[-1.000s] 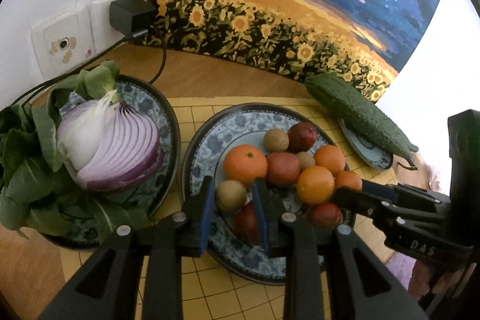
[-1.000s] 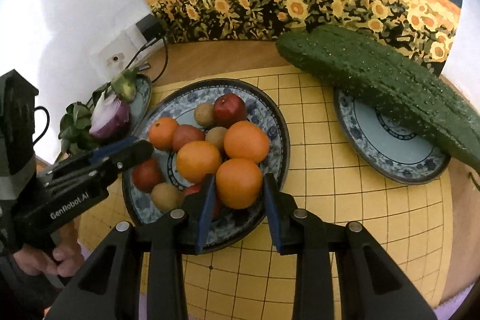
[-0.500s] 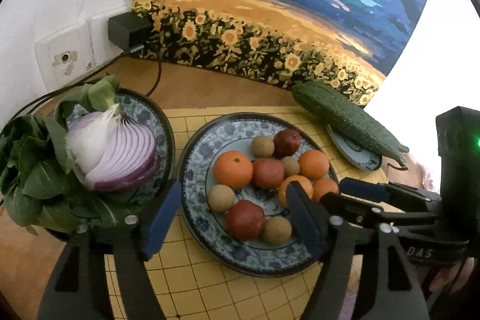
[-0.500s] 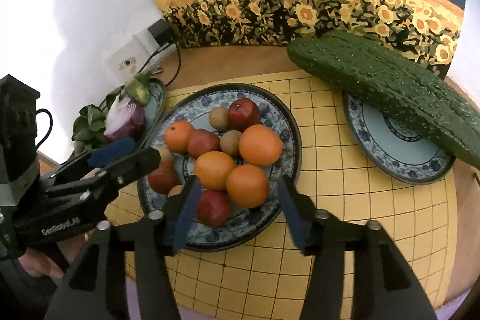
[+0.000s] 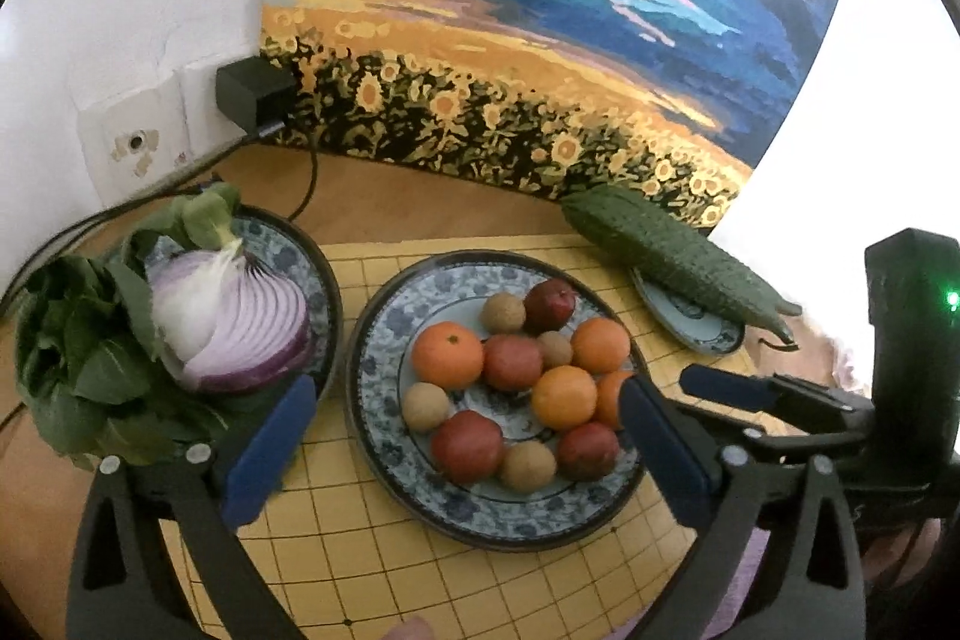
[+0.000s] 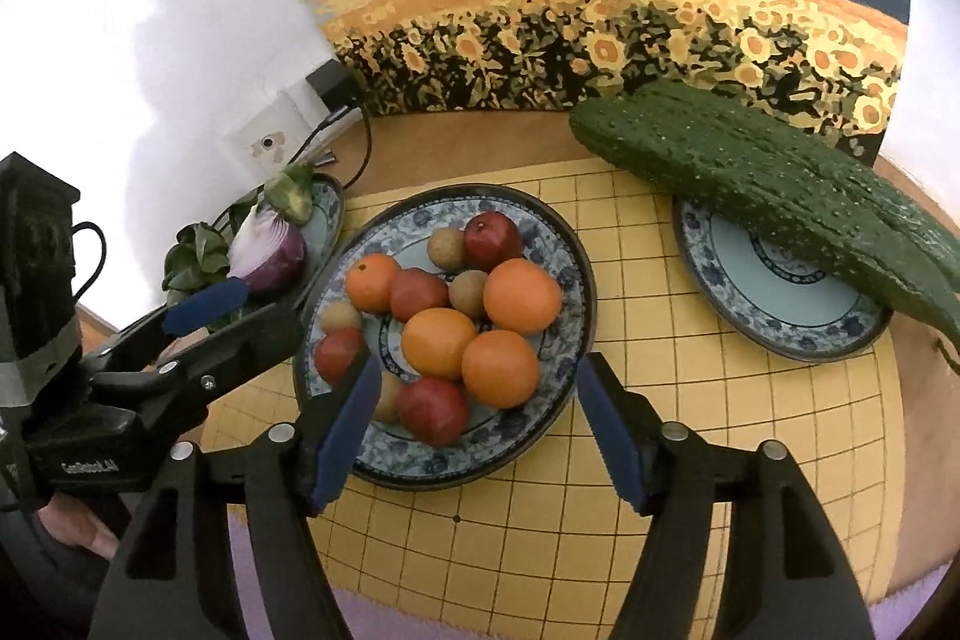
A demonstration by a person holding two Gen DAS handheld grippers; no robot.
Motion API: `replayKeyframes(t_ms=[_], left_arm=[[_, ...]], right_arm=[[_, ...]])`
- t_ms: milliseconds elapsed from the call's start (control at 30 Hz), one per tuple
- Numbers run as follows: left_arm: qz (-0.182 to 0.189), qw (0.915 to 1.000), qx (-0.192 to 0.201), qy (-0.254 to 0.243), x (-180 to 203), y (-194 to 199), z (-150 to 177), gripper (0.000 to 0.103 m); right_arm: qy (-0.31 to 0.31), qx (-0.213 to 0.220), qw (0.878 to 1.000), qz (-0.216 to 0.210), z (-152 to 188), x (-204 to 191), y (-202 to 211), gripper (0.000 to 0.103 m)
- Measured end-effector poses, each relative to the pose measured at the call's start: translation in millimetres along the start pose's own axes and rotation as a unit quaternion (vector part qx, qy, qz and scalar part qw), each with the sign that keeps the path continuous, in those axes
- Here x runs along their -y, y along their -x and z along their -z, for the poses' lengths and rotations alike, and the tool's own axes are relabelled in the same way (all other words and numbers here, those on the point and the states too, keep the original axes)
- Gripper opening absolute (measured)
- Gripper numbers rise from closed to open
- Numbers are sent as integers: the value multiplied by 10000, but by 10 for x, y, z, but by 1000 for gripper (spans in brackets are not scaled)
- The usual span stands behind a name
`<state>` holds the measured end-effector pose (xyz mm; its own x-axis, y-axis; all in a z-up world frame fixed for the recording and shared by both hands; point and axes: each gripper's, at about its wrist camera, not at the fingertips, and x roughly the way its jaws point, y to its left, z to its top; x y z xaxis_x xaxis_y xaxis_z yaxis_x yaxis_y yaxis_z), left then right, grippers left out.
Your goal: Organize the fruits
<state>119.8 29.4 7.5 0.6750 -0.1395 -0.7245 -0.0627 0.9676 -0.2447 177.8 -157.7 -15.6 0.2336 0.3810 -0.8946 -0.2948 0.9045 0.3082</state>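
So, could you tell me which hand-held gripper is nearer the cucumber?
Right. The right hand-held gripper sits at the fruit plate's cucumber side; the left hand-held gripper is toward the onion plate.

I saw the fruits (image 5: 516,388) piled on a blue patterned plate (image 5: 384,376) on the yellow mat: four oranges (image 6: 519,295), some dark red round ones (image 6: 432,409) and small brown ones (image 5: 426,406), all touching.

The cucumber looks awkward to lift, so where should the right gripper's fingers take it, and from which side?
Probably the cucumber at mid-length, from above, fingers across its width. It lies slanted over the small plate, both ends overhanging, so a centred grip should balance. The open right gripper looks wide enough.
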Motion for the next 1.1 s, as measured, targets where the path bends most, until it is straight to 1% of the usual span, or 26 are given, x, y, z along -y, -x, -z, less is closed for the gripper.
replayKeyframes(t_ms=[133,200,267,367,533,667,867,1100], left_arm=[[-116,9999,-6,12,2,-10,16,103],[-149,9999,-21,24,-6,-17,26,103],[-245,9997,-46,19,-13,-29,35,103],[-396,9991,-114,18,-31,-55,63,103],[-449,9989,-128,77,-50,-46,98,103],[-522,9986,-47,124,-49,32,111,103],[-666,9976,80,182,-27,239,134,103],[-692,9968,366,136,89,710,219,103]], right_arm=[[-48,29,10000,20,1,34,41,71],[-80,42,10000,22,6,53,55,74],[-98,24,9999,-16,15,61,57,83],[-58,-3,10000,-5,34,49,52,89],[42,-40,10000,68,43,21,34,97],[119,20,9999,78,33,11,83,98],[233,126,9996,90,67,2,275,99],[393,416,9983,105,206,-29,759,99]])
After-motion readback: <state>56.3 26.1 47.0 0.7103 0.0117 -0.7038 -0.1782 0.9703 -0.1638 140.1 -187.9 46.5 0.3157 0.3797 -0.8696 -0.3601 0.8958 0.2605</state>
